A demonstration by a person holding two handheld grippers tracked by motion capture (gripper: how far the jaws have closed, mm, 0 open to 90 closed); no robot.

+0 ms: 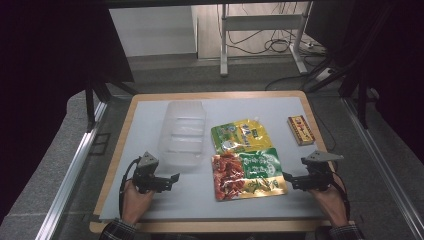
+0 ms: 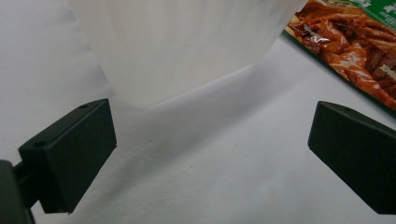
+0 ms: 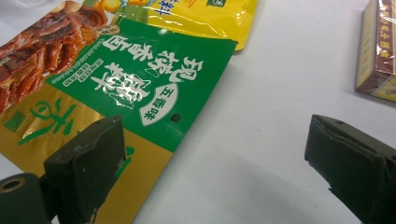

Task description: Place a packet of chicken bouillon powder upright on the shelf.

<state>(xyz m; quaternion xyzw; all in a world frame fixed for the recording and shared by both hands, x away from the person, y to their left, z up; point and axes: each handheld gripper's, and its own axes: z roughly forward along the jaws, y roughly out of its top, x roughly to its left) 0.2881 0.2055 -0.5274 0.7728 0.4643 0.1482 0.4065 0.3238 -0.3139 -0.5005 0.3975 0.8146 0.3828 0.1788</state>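
A clear plastic tub [image 1: 182, 132] stands left of centre on the pale mat; its ribbed wall [image 2: 182, 46] rises just ahead of my left gripper [image 2: 210, 154]. A green, gold and red snack pouch [image 1: 247, 175] lies at front centre, with a yellow pouch [image 1: 241, 135] behind it. In the high view my left gripper [image 1: 170, 181] rests open near the front left, pointing right toward the pouch. My right gripper [image 1: 289, 180] is open at the front right, its left jaw hovering over the green pouch's gold corner [image 3: 140, 93]. Nothing sits between either pair of jaws.
A small red and yellow box [image 1: 300, 129] lies at the far right of the mat [image 1: 150, 120], also seen as the box [image 3: 378, 51] ahead of my right gripper. The wooden table edge [image 1: 115, 165] frames the mat. Metal rails run along both sides.
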